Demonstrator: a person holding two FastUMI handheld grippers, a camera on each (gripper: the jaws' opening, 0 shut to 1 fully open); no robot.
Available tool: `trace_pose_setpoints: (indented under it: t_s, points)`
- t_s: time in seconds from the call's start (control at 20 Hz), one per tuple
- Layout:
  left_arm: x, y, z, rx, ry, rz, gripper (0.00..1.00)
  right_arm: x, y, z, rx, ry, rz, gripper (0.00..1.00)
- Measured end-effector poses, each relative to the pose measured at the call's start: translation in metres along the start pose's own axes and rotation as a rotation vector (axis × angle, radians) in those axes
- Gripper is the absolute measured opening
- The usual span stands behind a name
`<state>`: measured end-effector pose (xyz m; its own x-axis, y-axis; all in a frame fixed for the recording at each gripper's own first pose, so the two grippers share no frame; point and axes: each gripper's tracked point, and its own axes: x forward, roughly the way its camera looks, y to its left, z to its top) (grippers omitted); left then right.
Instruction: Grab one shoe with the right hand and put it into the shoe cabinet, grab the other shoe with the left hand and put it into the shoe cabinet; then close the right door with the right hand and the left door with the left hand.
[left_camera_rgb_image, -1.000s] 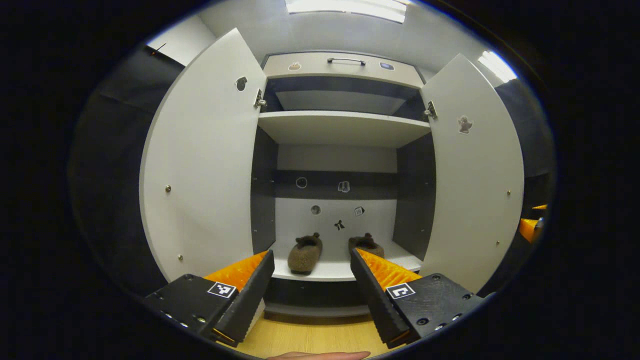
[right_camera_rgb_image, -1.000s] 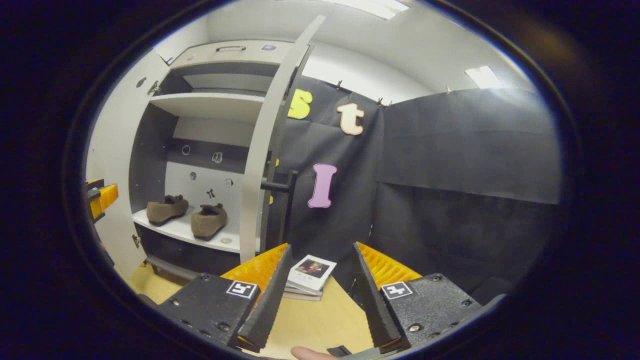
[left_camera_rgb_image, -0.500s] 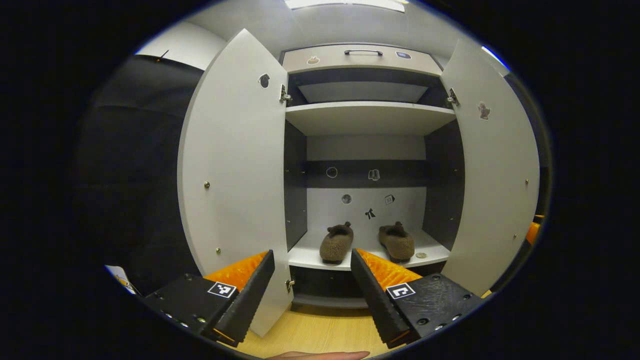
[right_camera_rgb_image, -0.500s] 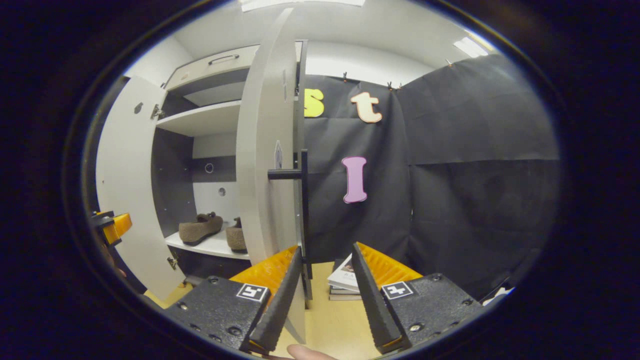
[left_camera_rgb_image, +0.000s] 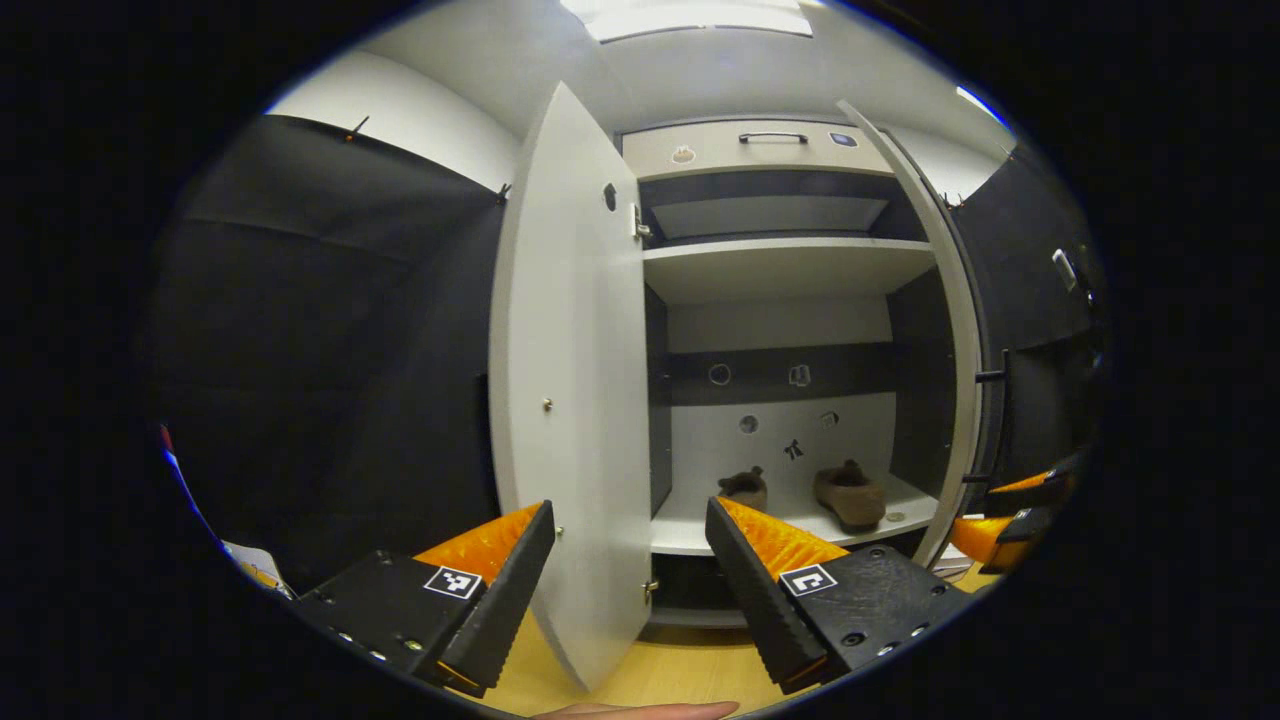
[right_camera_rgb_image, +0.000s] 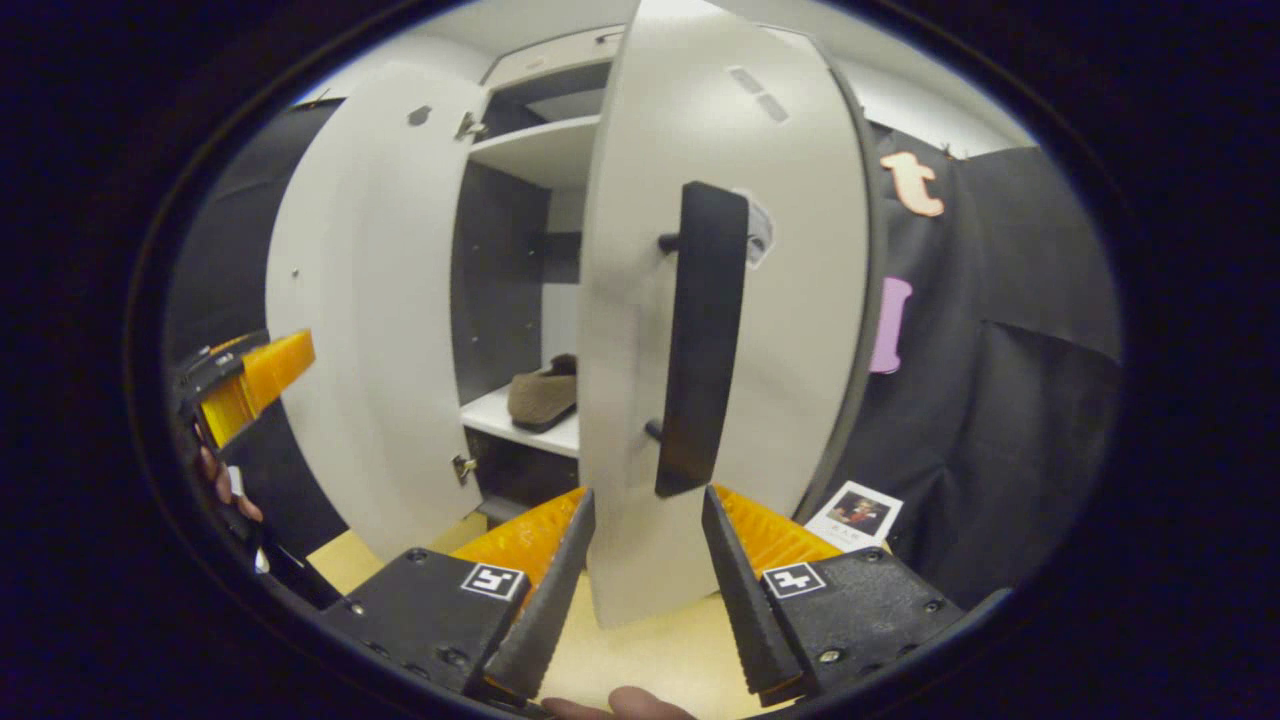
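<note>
Two brown fuzzy shoes (left_camera_rgb_image: 745, 488) (left_camera_rgb_image: 850, 495) sit side by side on the lower shelf (left_camera_rgb_image: 690, 525) of the white shoe cabinet. In the right gripper view, one shoe (right_camera_rgb_image: 545, 393) shows between the doors. The left door (left_camera_rgb_image: 570, 400) stands wide open. The right door (right_camera_rgb_image: 790, 300) shows its outer face, with a black bar handle (right_camera_rgb_image: 700, 340). My right gripper (right_camera_rgb_image: 648, 495) is open just below that handle's lower end, touching nothing. My left gripper (left_camera_rgb_image: 628, 510) is open and holds nothing, in front of the left door's edge.
The right gripper (left_camera_rgb_image: 1010, 510) shows past the right door (left_camera_rgb_image: 960, 380) in the left gripper view; the left gripper (right_camera_rgb_image: 250, 375), held by a hand, shows at the left of the right gripper view. Books (right_camera_rgb_image: 855, 510) lie on the wooden floor (right_camera_rgb_image: 640, 660) by the black cloth wall.
My right gripper has come round to the right door's outer face, up to the handle. My left gripper has shifted left, and the right door now looks edge-on from it. The shoes have not moved.
</note>
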<state>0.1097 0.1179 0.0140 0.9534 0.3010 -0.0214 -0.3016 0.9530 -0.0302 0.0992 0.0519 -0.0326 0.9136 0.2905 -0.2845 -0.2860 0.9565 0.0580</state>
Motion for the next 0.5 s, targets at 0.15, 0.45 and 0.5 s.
trace_pose_setpoints:
  t_s: [0.15, 0.45, 0.5]
  points:
    - [-0.013, 0.036, 0.003, -0.001, -0.006, 0.081, 0.92, 0.004, 0.022, -0.005, -0.064, 0.005, 0.029, 0.73]
    - [-0.002, 0.144, 0.032, -0.046, -0.123, 0.309, 0.93, 0.012, 0.037, -0.004, -0.074, 0.039, 0.064, 0.73]
    - [0.009, 0.153, 0.026, -0.041, -0.115, 0.323, 0.93, 0.011, 0.037, -0.003, -0.082, 0.034, 0.064, 0.73]
